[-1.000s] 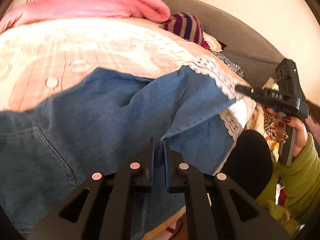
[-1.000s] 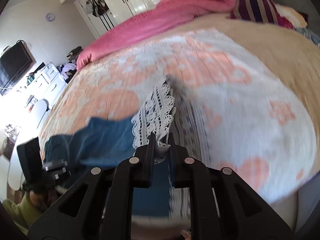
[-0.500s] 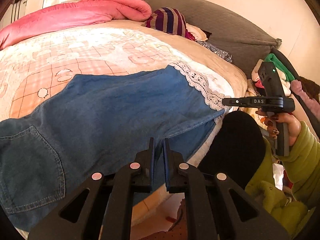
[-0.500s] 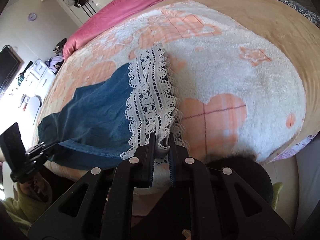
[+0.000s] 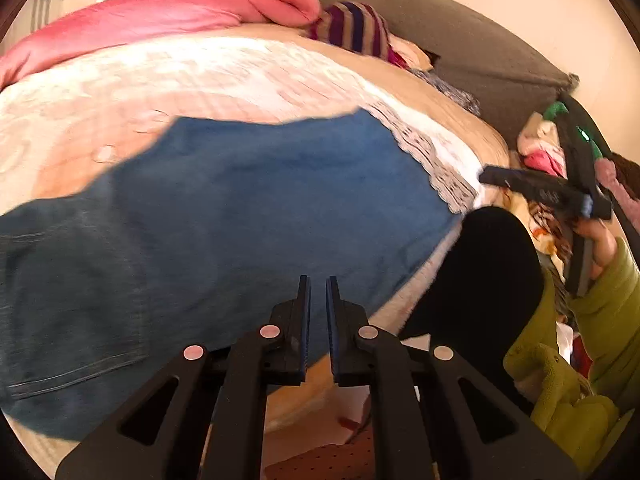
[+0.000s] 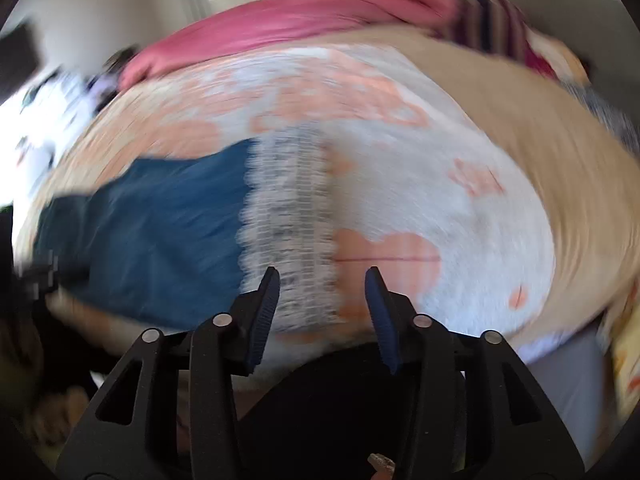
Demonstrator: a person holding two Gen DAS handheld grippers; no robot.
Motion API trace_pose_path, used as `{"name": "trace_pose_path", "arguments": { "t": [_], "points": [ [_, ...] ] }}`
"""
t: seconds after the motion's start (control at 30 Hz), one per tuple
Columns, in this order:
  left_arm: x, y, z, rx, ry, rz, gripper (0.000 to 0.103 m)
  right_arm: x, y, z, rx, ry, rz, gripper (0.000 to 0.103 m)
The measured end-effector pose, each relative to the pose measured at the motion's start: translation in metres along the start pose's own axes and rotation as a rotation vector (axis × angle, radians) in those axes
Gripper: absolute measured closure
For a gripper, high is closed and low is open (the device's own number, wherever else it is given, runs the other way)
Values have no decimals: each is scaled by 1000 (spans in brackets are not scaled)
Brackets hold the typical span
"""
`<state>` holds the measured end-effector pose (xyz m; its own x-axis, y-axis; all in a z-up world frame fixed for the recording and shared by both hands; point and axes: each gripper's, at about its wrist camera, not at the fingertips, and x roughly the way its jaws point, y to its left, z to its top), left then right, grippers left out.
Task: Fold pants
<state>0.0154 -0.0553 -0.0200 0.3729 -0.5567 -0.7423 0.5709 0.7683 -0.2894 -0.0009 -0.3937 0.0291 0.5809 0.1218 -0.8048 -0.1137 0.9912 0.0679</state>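
Note:
Blue denim pants [image 5: 224, 216] with a white lace hem [image 5: 432, 160] lie spread flat across the bed, near its front edge. My left gripper [image 5: 317, 292] hovers over the pants' near edge, jaws nearly together with a narrow gap and nothing between them. My right gripper [image 6: 322, 280] is open and empty just above the lace hem [image 6: 288, 220]; the denim [image 6: 160, 236] stretches to its left. The right gripper also shows in the left wrist view [image 5: 492, 178], past the hem. Both views are motion-blurred.
The bed carries a peach and white patterned blanket [image 5: 200, 76], a pink duvet [image 5: 180, 12] at the back and a striped pillow [image 5: 356, 28]. A grey headboard cushion [image 5: 480, 60] and piled clothes [image 5: 540, 148] lie at right. My dark knee [image 5: 488, 272] presses the bed edge.
Both grippers have let go of the pants: the right one has opened wide and released the lace hem, the left has opened slightly and drawn back. The pants now lie flat.

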Motion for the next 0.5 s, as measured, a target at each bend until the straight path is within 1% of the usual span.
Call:
{"name": "trace_pose_path", "arguments": {
  "t": [0.07, 0.1, 0.13, 0.17, 0.23, 0.27, 0.3, 0.33, 0.37, 0.4, 0.43, 0.5],
  "points": [
    [-13, 11, -1, -27, -25, 49, 95, 4, 27, 0, -122, 22, 43, 64],
    [-24, 20, -2, -52, -45, 83, 94, 8, 40, 0, -173, 28, 66, 62],
    [-34, 28, -4, -79, -63, 108, 87, 10, 49, 2, -202, 30, 79, 61],
    [-43, 37, -6, -110, -80, 134, 75, 16, 64, 5, -253, 31, 109, 59],
    [-65, 56, -11, -166, -110, 211, 63, 26, 85, 10, -310, 43, 153, 58],
    [-74, 63, -14, -183, -121, 250, 61, 29, 93, 13, -329, 47, 165, 57],
    [-88, 74, -18, -206, -138, 309, 60, 36, 105, 17, -355, 57, 189, 55],
    [-95, 80, -20, -223, -149, 341, 52, 43, 116, 21, -379, 70, 216, 54],
    [-103, 88, -22, -248, -162, 379, 39, 49, 127, 23, -406, 81, 237, 54],
    [-112, 98, -23, -287, -180, 428, 33, 51, 132, 21, -429, 87, 253, 54],
    [-118, 106, -25, -318, -191, 463, 29, 54, 139, 20, -451, 96, 270, 54],
    [-122, 121, -28, -363, -196, 512, 29, 64, 149, 19, -464, 126, 278, 53]
  ]
}}
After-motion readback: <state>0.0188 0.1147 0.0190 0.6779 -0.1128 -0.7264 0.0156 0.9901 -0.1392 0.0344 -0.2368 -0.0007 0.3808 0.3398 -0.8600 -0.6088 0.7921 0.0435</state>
